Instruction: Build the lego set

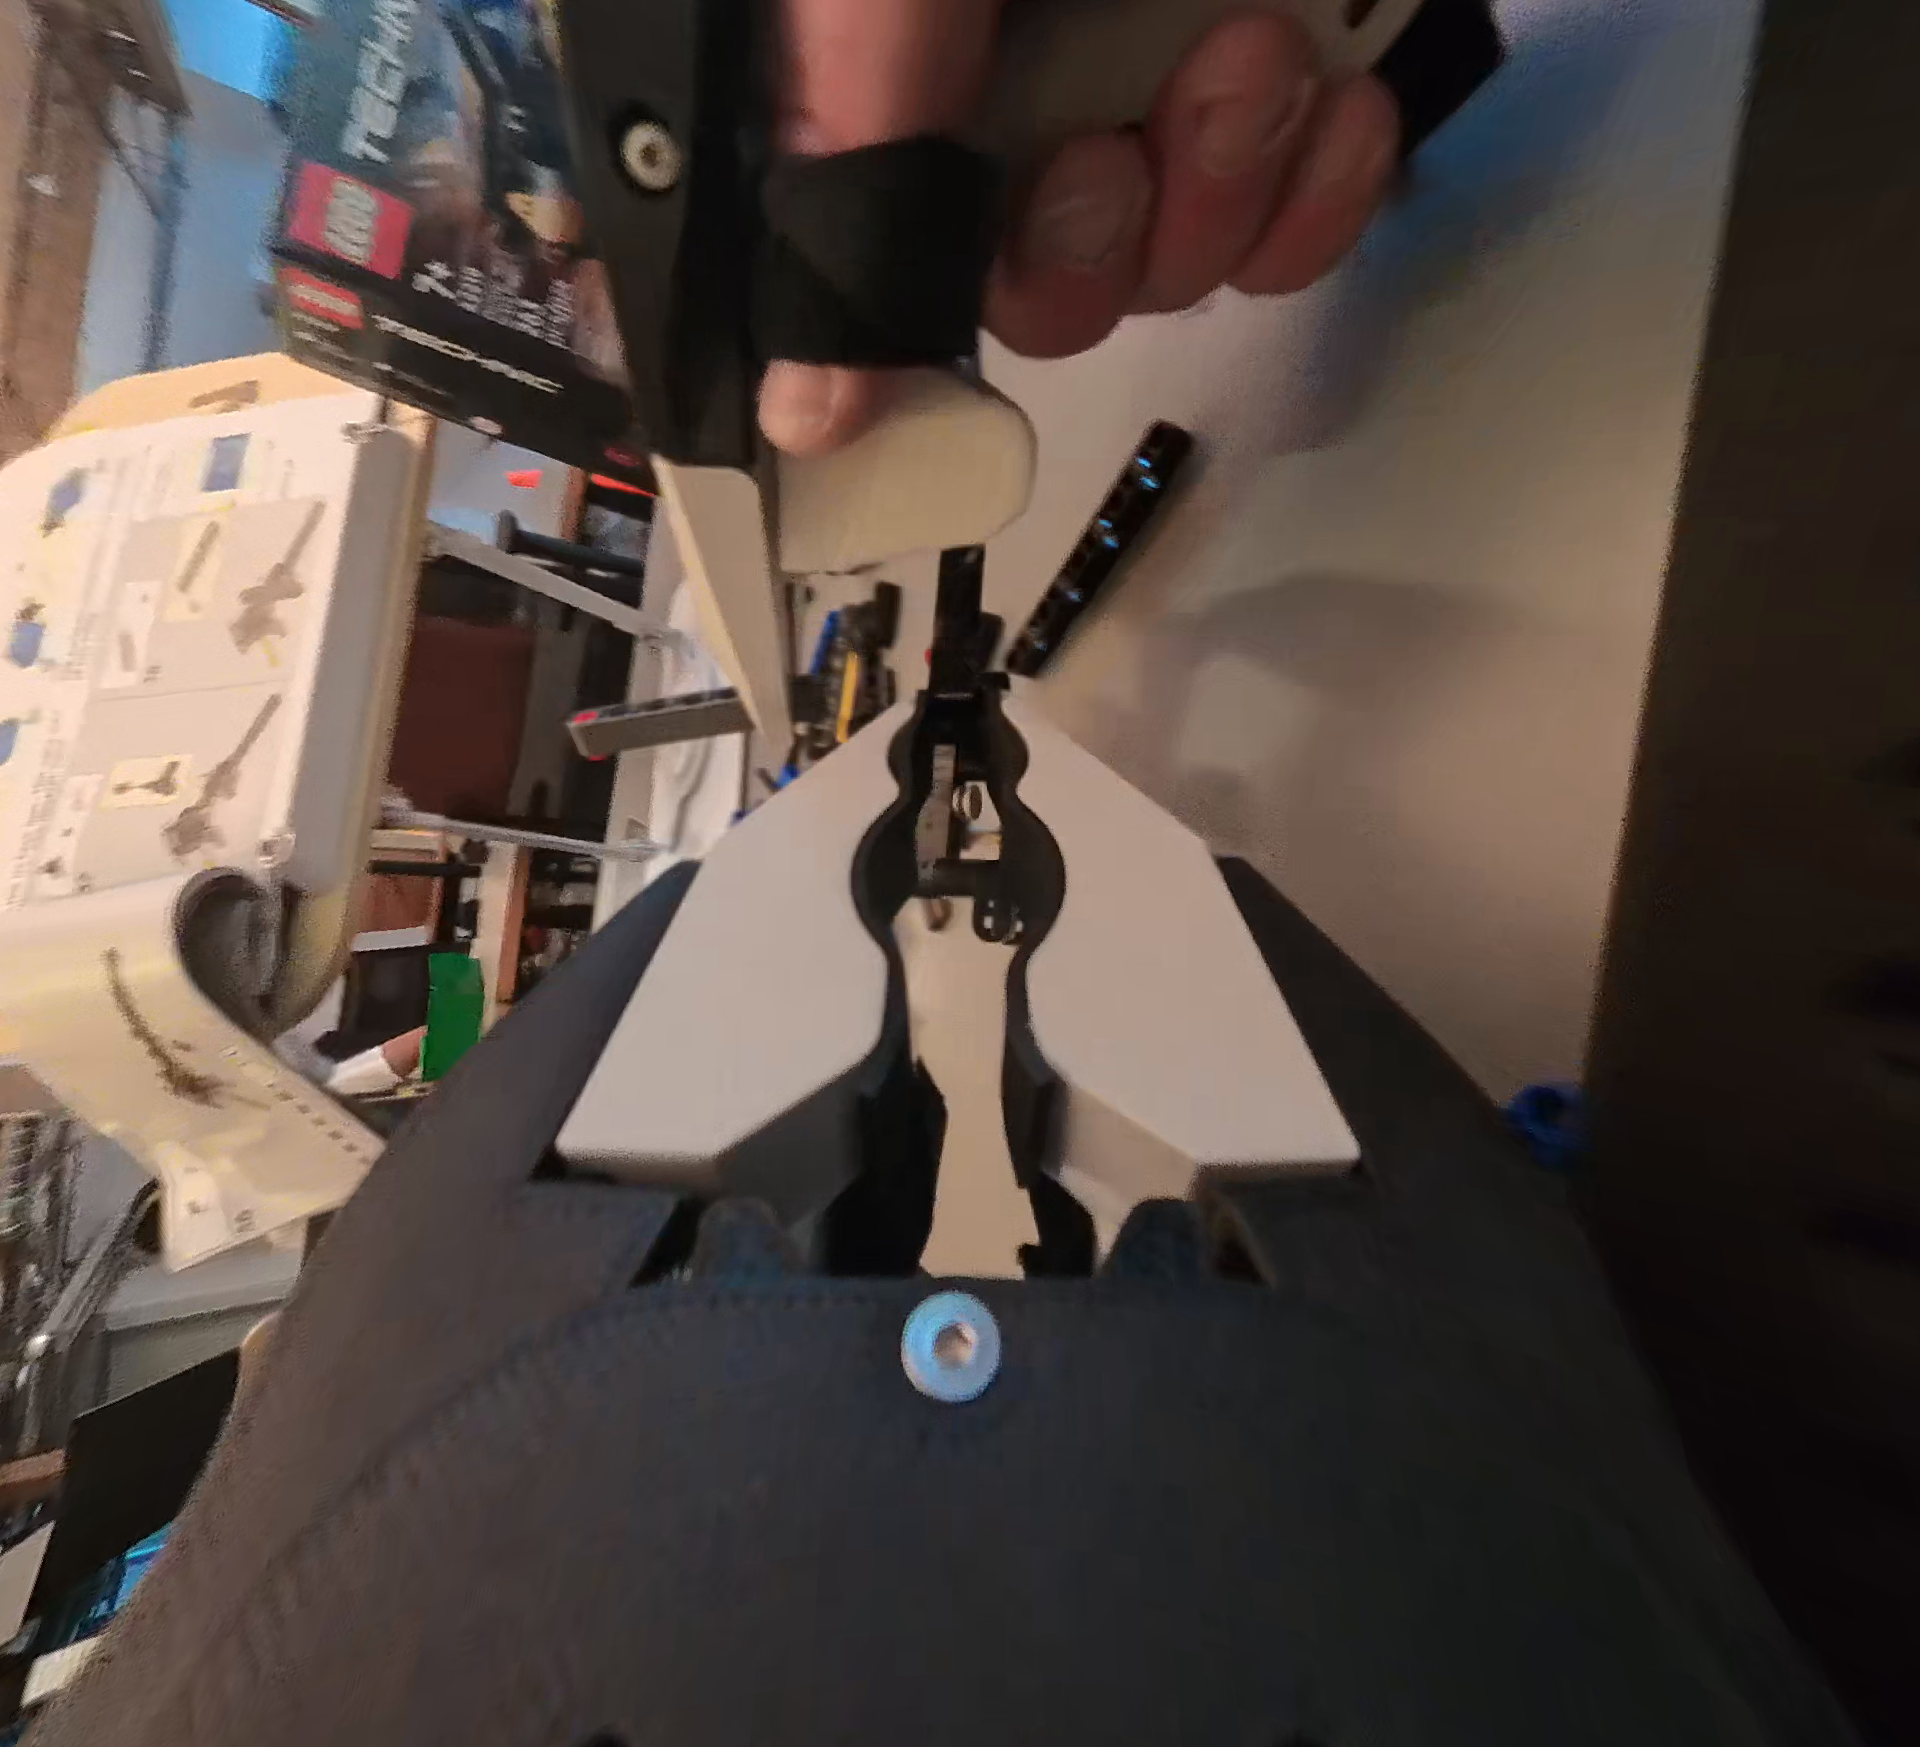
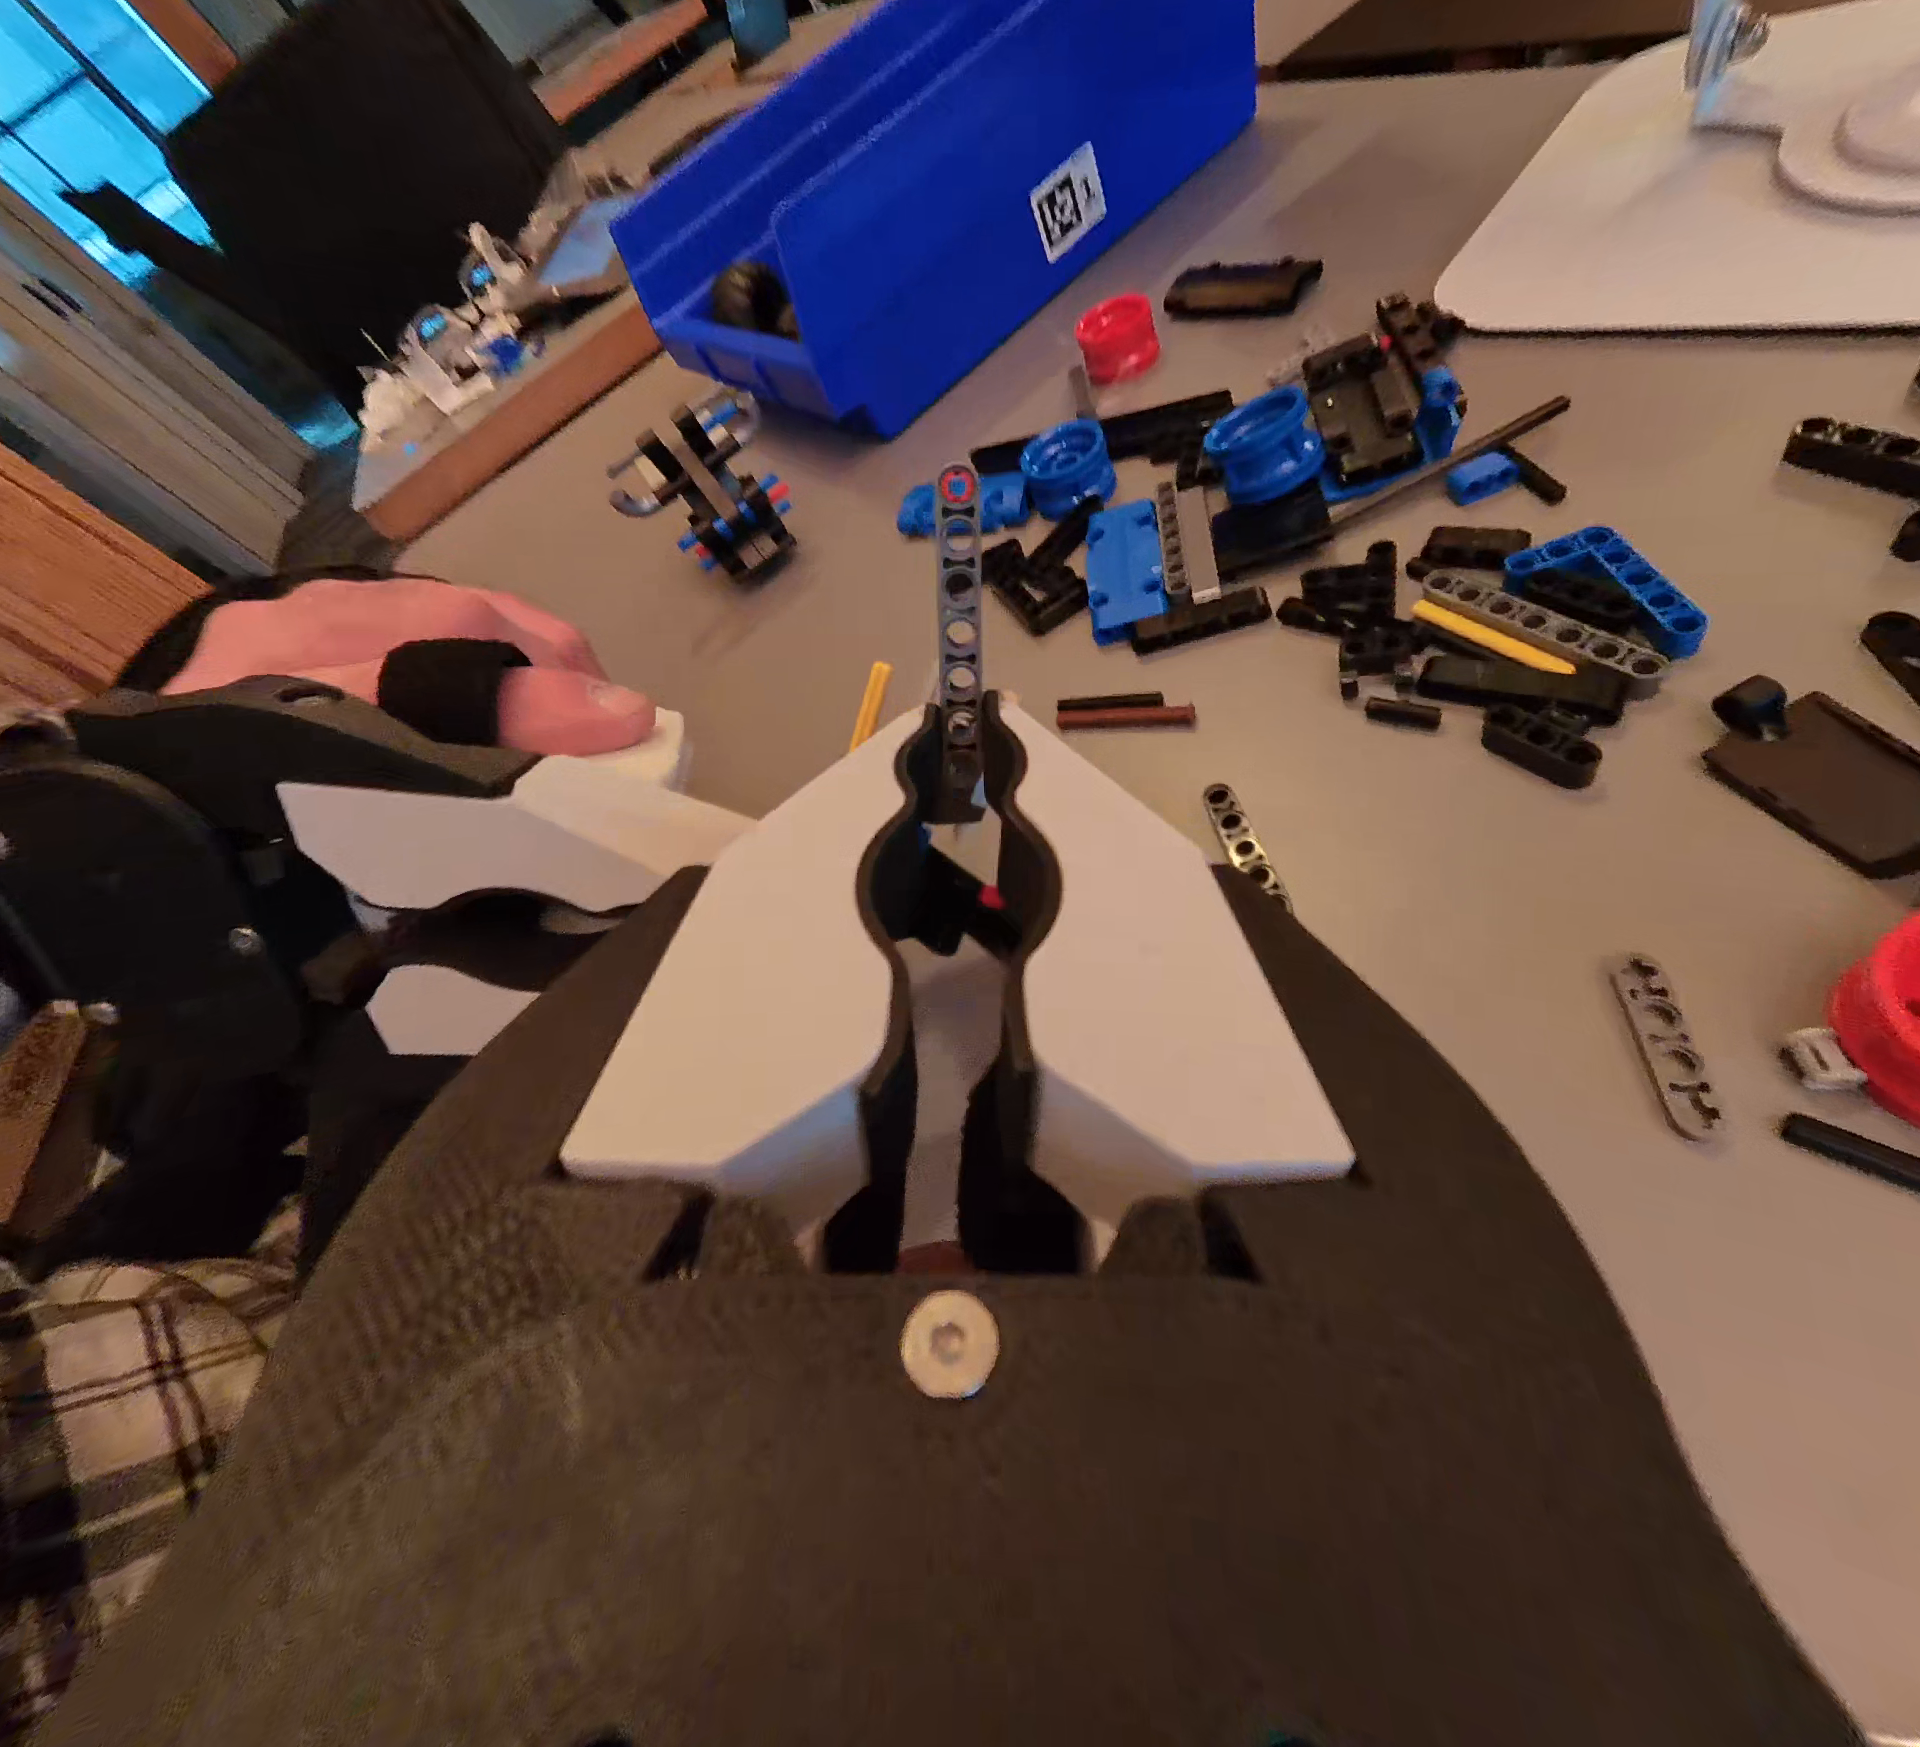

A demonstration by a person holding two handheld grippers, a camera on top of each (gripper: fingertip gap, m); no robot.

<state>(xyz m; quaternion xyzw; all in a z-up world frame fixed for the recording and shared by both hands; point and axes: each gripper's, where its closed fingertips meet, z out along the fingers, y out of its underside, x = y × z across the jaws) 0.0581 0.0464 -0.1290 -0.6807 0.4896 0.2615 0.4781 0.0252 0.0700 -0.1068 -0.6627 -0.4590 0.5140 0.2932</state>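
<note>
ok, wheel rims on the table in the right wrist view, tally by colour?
Red plastic wheel rims: 2, one near the blue plastic bin, one cut off at the right edge
Blue plastic wheel rims: 2, both in the loose parts pile
Total: 4
A dark round part inside the bin may be a tyre; not counted.

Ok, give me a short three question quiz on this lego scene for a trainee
1. True or false: the right gripper is shut on a grey holed beam.
2. Which colour is the bin behind the loose parts: A red, B blue, C yellow?
3. What does the left gripper hold?

Key: 1 true. 2 B. 3 a small black assembly, details too blurred to tell.
</note>
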